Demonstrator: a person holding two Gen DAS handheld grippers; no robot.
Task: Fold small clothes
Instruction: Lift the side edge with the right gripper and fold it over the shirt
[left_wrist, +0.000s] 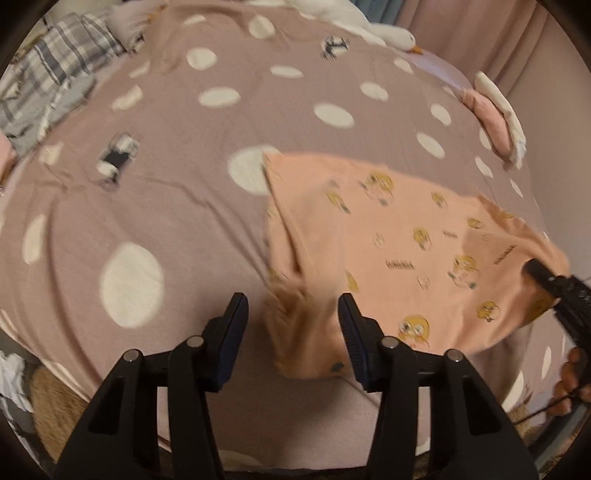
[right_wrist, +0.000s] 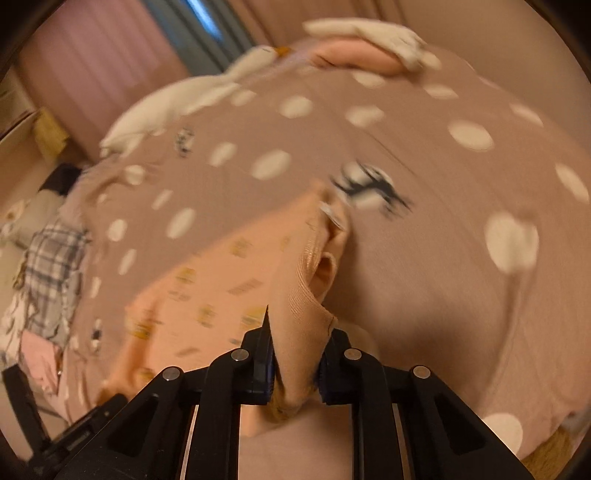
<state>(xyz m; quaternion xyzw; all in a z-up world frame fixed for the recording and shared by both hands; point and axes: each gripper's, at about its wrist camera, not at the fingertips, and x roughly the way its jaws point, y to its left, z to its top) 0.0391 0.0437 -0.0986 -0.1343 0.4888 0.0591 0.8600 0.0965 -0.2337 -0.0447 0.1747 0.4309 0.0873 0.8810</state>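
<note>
A small peach garment with yellow cartoon prints lies on a mauve bedspread with white dots. It occupies the right and near part of the bed in the left wrist view.

The left gripper is open, its two jaws standing wide apart. A bunched, folded strip of the garment lies between the jaws, but neither finger pad touches the cloth as far as I can see. This near edge of the garment hangs close to the near border of the bed.

The right gripper is closed on the peach garment: a ribbed hem is pinched between its two jaws and rises in a loose fold just beyond them. In the left wrist view the right gripper enters from the right edge and meets the right corner of the garment.

To the left of the garment the bedspread is bare and wide, with only shallow wrinkles. At the far left lies a grey plaid cloth. Along the far edge lies a white plush goose, and at the far right a pink and white folded pile, well apart from the garment. The right wrist view is blurred.
</note>
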